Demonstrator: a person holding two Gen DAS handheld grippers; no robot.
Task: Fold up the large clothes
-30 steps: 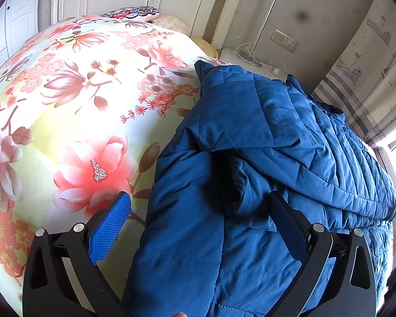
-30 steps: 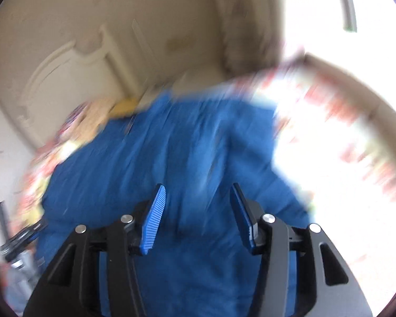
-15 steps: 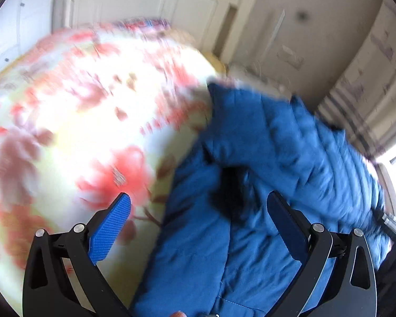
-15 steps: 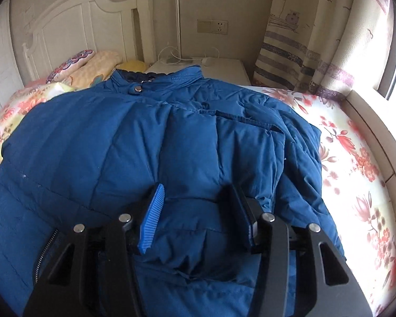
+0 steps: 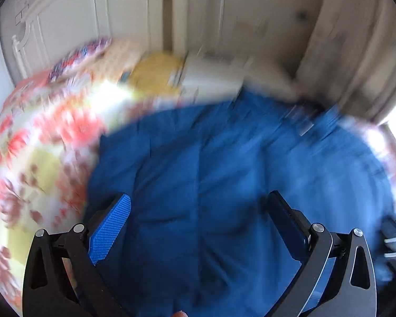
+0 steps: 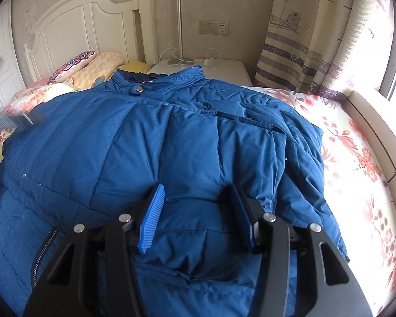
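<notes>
A: What supported the work, and where did the garment lie?
B: The bed, covered by a floral sheet, carried the blue padded jacket. The jacket lay spread across the bed with its collar toward the white headboard. Its right sleeve was folded inward over the body panel.

A: What stood near the collar end?
B: Pillows lay against the headboard, left of the collar. A white nightstand stood just behind the collar, beside a striped curtain.

A: State the condition of the right hand-held gripper.
B: Its jaws were parted, with the folded sleeve fabric lying between and beneath them. Contact with the fabric could not be confirmed.

A: And the left hand-held gripper?
B: It was spread wide and released above the jacket. That view was motion-blurred; the floral sheet showed at left.
</notes>
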